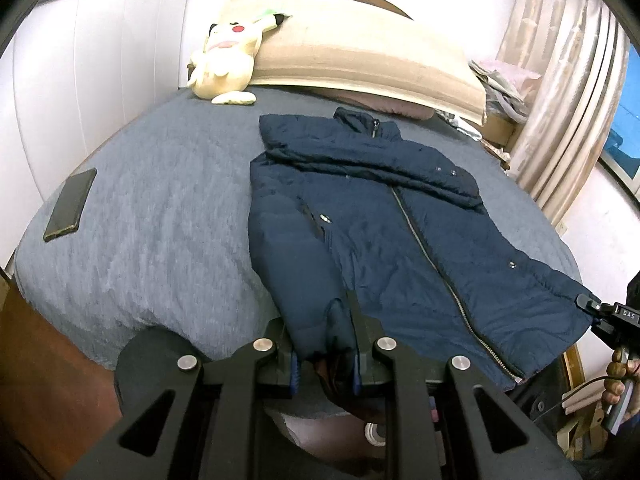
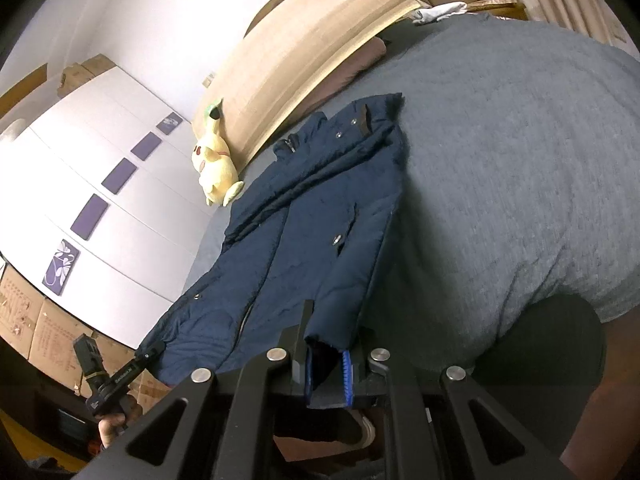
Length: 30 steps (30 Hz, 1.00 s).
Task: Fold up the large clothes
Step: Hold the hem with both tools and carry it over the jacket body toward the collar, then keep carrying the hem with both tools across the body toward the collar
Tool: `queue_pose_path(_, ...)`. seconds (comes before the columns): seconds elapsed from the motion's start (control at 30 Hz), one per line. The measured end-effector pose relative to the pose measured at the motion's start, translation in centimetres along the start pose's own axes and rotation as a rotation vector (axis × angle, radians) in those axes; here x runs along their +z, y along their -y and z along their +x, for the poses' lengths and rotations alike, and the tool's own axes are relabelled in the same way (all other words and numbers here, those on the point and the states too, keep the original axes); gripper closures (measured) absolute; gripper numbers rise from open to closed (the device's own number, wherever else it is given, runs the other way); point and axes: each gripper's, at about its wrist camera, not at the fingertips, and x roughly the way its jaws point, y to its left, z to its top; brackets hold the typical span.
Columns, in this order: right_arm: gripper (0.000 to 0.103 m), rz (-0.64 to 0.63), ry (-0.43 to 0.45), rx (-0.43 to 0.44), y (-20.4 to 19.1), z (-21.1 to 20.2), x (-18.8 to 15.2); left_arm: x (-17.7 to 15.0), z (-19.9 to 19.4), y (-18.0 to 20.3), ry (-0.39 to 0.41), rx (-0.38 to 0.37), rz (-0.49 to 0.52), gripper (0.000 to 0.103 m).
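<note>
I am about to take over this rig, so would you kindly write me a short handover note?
Left gripper: shut on the jacket hem corner at the near bed edge.
Right gripper: shut on the other hem corner.
Jacket: zipped, flat on the grey bed, collar towards the headboard.
Done: both sleeves folded across the front.
Left: carry the hem up towards the collar, then tidy.

Black fingers with blue pads, silver screws.
</note>
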Motion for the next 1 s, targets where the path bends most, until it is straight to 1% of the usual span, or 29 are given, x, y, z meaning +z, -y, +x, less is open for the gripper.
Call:
queue_pose_path(0.07, 0.092, -0.014, 0.022, 0.003, -0.2, -0.1, 0.3, 0.2, -0.2, 0.1, 0.007, -0.001, 0.002, 0.084)
queue_pose_path(0.77, 0.092, -0.091, 0.089, 0.024, -2.8, -1.2, 3.3, 3.6, -1.4, 1.6, 0.085, 0.008, 0.045, 0.085)
queue_pose_path(1.0, 0.093, -0.108, 0.113, 0.026, -3.7, -1.2, 4.6, 5.4, -1.4, 2.2, 0.115, 0.012, 0.066, 0.085)
